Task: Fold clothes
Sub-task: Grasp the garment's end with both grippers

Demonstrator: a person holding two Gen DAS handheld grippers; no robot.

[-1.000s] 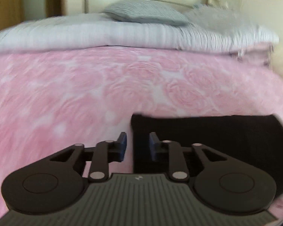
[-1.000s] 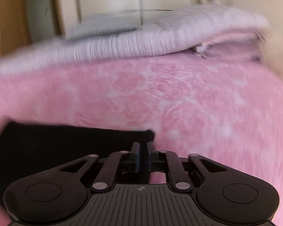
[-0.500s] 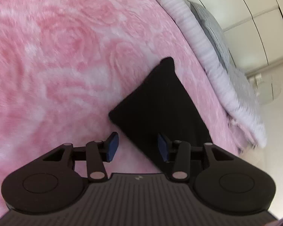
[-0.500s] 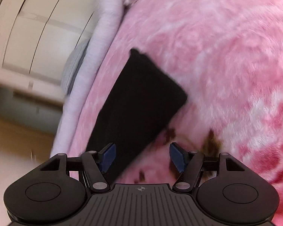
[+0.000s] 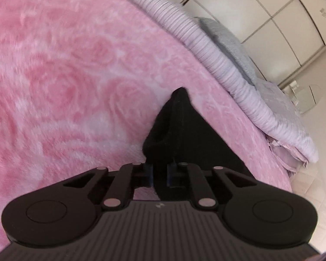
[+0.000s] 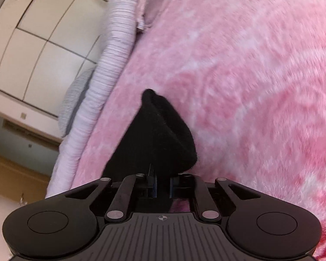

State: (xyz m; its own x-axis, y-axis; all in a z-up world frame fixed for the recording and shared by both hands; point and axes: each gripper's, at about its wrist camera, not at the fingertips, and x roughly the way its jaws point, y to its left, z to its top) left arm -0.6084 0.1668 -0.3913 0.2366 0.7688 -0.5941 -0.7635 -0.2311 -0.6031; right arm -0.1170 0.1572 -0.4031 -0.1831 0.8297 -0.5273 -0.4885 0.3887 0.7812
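A folded black garment (image 5: 180, 128) lies on the pink rose-patterned blanket (image 5: 65, 69). My left gripper (image 5: 159, 175) is shut on its near left corner, and the cloth bunches up into a raised fold in front of the fingers. In the right wrist view the same black garment (image 6: 160, 134) rises in a curled fold, and my right gripper (image 6: 162, 184) is shut on its near right corner. The part of the garment between the jaws is hidden.
A rolled lilac striped duvet (image 5: 217, 56) and grey pillow (image 5: 230, 43) lie along the far side of the bed. White wardrobe doors (image 6: 32, 34) stand behind. The pink blanket (image 6: 260, 76) spreads wide around the garment.
Both grippers, open half a second ago, have closed on the black garment's near corners. The flat cloth is now lifted and bunched at each gripper.
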